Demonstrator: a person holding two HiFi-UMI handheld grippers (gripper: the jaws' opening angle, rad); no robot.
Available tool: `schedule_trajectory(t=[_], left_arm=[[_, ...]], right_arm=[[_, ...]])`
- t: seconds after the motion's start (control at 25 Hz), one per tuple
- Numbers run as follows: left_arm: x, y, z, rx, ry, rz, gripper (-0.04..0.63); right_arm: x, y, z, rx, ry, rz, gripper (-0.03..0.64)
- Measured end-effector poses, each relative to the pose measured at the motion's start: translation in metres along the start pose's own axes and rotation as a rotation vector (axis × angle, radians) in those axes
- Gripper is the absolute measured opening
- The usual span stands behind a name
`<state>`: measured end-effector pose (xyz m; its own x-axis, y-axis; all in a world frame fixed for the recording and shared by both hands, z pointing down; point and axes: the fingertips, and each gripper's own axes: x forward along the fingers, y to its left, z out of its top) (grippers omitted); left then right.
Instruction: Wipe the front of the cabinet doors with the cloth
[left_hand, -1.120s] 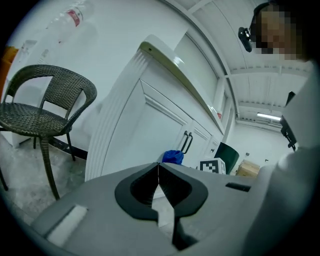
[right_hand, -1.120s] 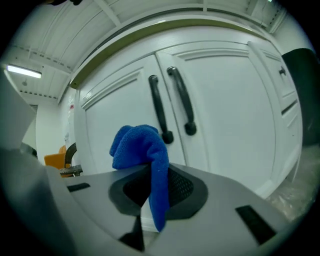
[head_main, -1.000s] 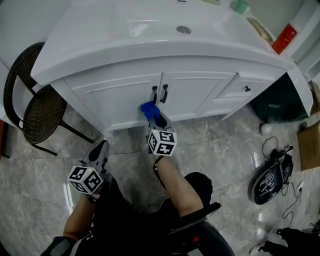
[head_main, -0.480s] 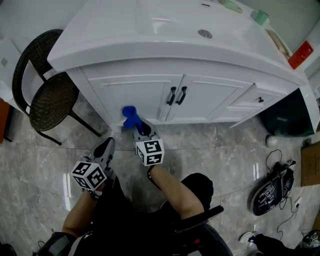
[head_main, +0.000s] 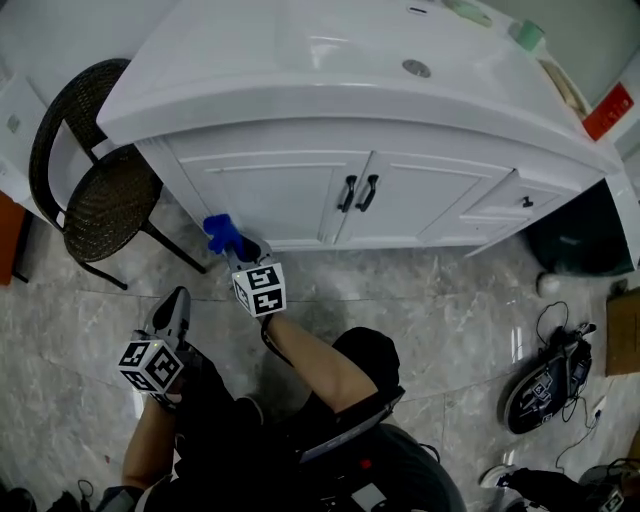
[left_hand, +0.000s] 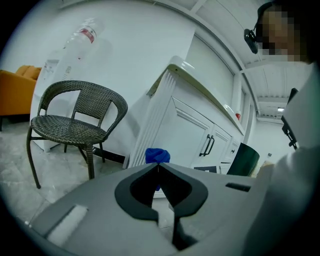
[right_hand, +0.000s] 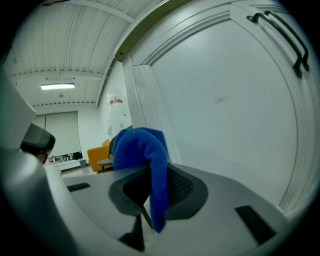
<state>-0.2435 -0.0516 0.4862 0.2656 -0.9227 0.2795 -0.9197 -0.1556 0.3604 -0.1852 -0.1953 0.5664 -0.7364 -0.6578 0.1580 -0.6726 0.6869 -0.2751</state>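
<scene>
Marble floor fronts the white cabinet under the counter. Wicker chair: far left. Left gripper: held low, jaws closed on nothing. Right gripper: jaws clamped on the blue cloth, near the lower-left corner of the left door. Judged step: wiping. The next pass calls for a rightward sweep toward the handles, with the cloth pressed flat.

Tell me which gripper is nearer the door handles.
Right. The right gripper, holding the cloth, is at the left door's lower corner, down-left of the handles. The left gripper is farther back, over the floor.
</scene>
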Motion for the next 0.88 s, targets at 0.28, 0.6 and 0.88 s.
schedule_trajectory(t=[0.28,0.6,0.88], left_arm=[[0.030,-0.031,-0.005,0.025,0.024,-0.087,0.003],[0.061,-0.074,-0.015,0.042,0.062,-0.188,0.003],[0.076,-0.099,-0.023,0.039,0.086,-0.241,0.003]], right_arm=[[-0.042,-0.087,0.007,0.022,-0.010,-0.179,0.052],[-0.108,-0.163,0.005,0.048,-0.010,-0.367,0.052],[-0.172,-0.221,0.000,0.124,-0.028,-0.530,0.052]])
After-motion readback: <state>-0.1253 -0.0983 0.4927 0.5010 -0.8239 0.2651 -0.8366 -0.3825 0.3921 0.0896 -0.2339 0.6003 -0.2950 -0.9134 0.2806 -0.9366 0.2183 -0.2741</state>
